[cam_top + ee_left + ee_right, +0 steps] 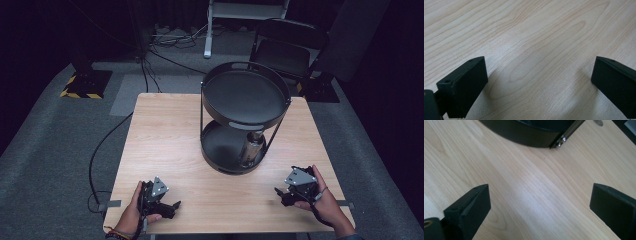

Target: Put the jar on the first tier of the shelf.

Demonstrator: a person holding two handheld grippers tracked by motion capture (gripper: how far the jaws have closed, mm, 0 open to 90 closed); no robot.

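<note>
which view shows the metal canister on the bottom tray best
The high view: the metal canister stands upright on the lower tier of the black two-tier tray, near its front right. The right gripper view catches just the tray's base rim; the left gripper view looks at bare table.

on the table (165, 135), right of centre toward the far edge: a two-tier stand (244, 117), with a can (251, 148) in its lower tray. near the front edge, left gripper (172, 206) at left, right gripper (280, 194) at right, well apart.
</note>
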